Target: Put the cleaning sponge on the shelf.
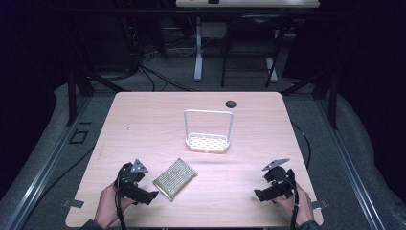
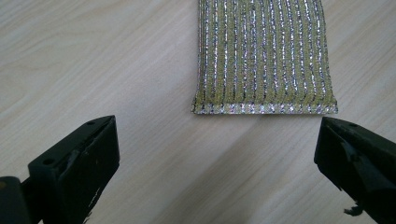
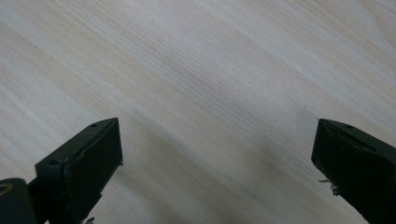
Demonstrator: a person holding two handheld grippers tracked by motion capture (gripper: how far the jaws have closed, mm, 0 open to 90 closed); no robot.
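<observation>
Left gripper (image 1: pixel 152 195): held in the person's left hand (image 1: pixel 106 207) at the near left of the table (image 1: pixel 143 115); jaws spread wide with nothing between them. In its own view the two black jaws stand far apart at the bottom corners, over bare wood.
Scouring pad (image 1: pixel 175 178): a flat rectangle, yellow-green with glittering silver stripes, lying on the table just beside the left gripper, turned at a slant to the table's edges. In the left gripper view the scouring pad (image 2: pixel 264 56) lies just ahead of the jaws, its short silver-edged end facing them, not touching either jaw.
Right gripper (image 1: pixel 257 195): held in the person's right hand (image 1: pixel 299 211) at the near right of the table, well apart from the pad; jaws spread wide and holding nothing. Its own view looks along the jaws at plain light wood grain.
Rack (image 1: pixel 208 130): a small white wire holder with a tall rectangular loop handle and a perforated tray base, standing upright near the middle of the table, beyond the pad and apart from it.
Table: light wood top with rounded corners; a dark round grommet (image 1: pixel 231 103) sits near its far edge, behind the rack.
Surroundings: dark room, grey floor, black frame legs and cables beyond the table, a second pale desk (image 1: pixel 247 3) at the far end.
</observation>
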